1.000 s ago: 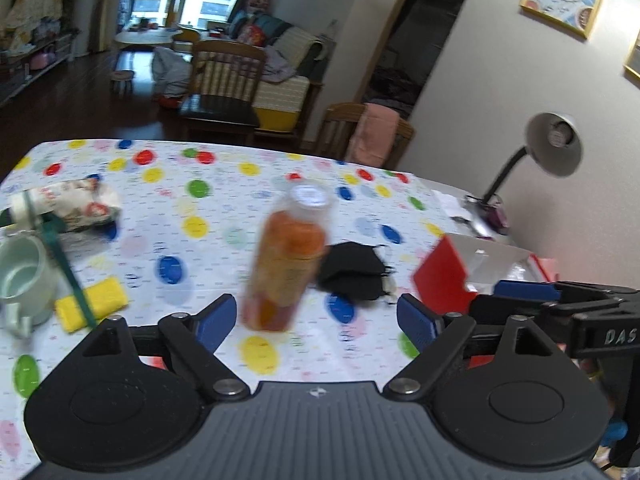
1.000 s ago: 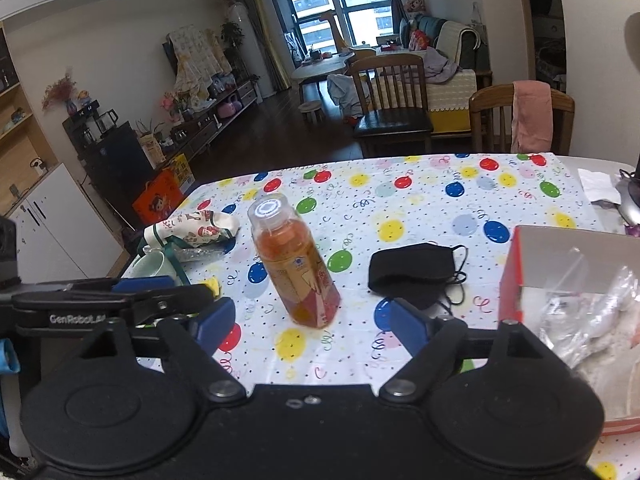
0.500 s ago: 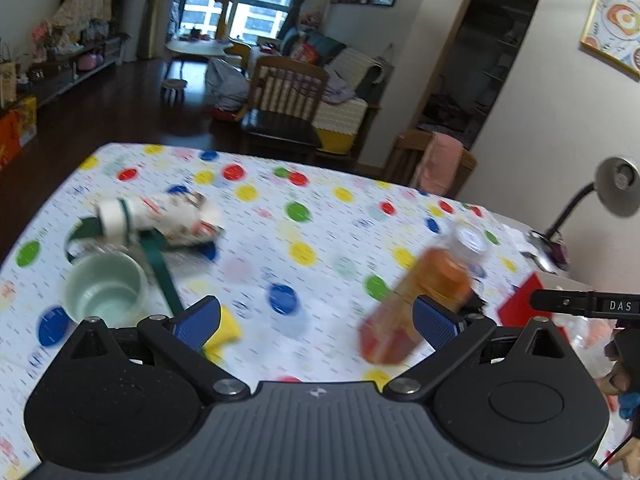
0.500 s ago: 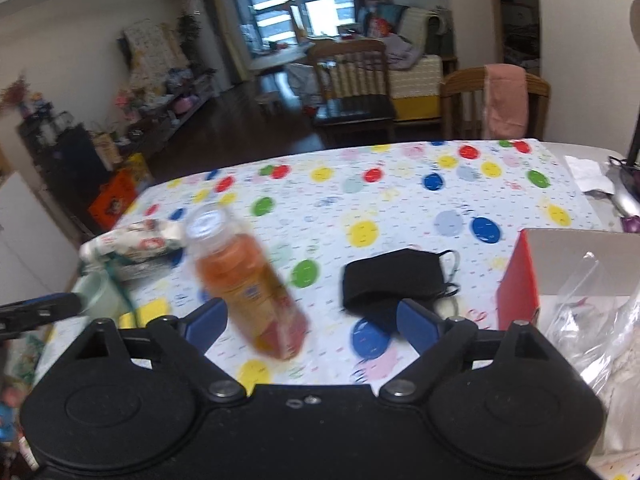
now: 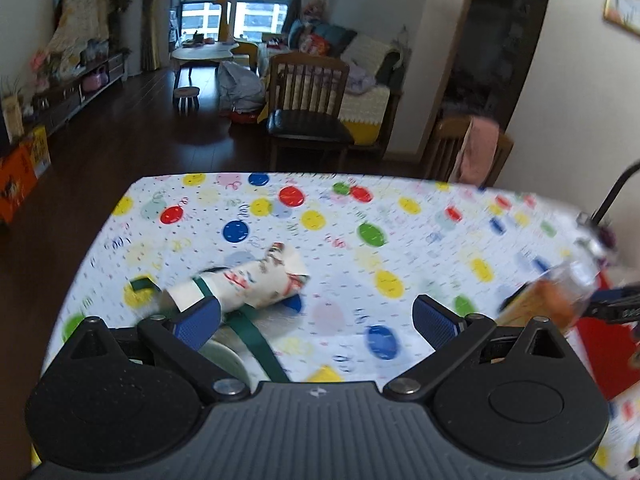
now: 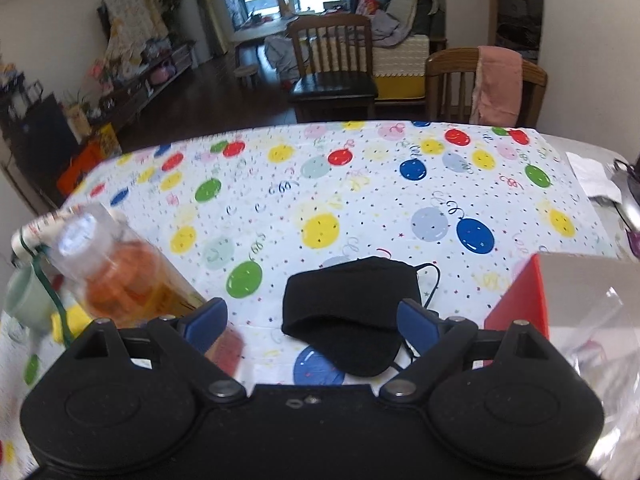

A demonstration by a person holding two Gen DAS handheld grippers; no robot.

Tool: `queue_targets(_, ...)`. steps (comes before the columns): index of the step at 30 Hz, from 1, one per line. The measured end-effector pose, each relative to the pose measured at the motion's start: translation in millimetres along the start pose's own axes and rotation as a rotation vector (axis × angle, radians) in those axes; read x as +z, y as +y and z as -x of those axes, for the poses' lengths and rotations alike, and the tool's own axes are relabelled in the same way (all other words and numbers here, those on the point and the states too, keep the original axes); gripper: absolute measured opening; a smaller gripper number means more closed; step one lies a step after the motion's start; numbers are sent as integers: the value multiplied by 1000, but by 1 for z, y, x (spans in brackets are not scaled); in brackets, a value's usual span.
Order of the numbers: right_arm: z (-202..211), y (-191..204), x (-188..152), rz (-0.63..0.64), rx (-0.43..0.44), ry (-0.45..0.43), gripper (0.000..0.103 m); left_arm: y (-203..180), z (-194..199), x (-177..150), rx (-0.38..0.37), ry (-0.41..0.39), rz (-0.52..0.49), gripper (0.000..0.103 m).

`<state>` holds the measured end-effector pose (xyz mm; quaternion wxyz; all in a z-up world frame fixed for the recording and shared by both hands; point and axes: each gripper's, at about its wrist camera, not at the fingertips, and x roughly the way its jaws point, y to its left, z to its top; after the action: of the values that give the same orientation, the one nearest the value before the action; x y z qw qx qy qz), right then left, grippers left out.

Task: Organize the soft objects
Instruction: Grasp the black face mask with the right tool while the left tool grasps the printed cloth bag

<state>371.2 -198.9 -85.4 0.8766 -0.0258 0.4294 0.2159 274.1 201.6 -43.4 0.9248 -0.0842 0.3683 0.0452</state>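
Observation:
A black face mask (image 6: 352,316) lies on the balloon-print tablecloth, right in front of my open right gripper (image 6: 314,322), which hovers just above its near edge. A rolled printed cloth with a green strap (image 5: 248,284) lies ahead of my open, empty left gripper (image 5: 316,318), near its left finger. A yellow soft piece (image 5: 324,374) shows just under the left gripper. The rolled cloth also shows at the far left in the right wrist view (image 6: 36,228).
An orange drink bottle (image 6: 124,276) stands left of the mask and appears blurred at the right in the left wrist view (image 5: 548,300). A red-sided box with a plastic bag (image 6: 520,304) sits at the right. A pale green cup (image 6: 24,300) stands at the left. Chairs stand beyond the table.
My left gripper has swung left, from the bottle toward the rolled cloth. My right gripper has moved right and closer, so the black mask now lies between its fingers.

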Motion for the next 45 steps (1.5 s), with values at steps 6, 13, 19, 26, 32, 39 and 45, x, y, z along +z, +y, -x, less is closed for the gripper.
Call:
queue_targets(6,-26,3,-5,110,16,44,86,0,-40,11,84,60,-123,103)
queue_targets(13,-51,12,-10,233,-10,84,86,8,-76,19,117,111,-136,103)
queue_targets(19,-71,21,-9,307,-38,82,85,11,-102,19,149,169,-146,102)
queue_targets(26,-88,21,-11,326,-62,93,79,12,-118,19,201,209,-166,83)
queue_targets(32,-93,21,-15,324,-62,102,67,14,-123,17,197,235,-171,59)
queue_targets(39,-90,19,-18,274,-41,100,30,18,-120,19,184,228,-134,31)
queue_targets(45,-83,20,-18,215,-29,99,6,24,-108,27,173,182,-89,14)
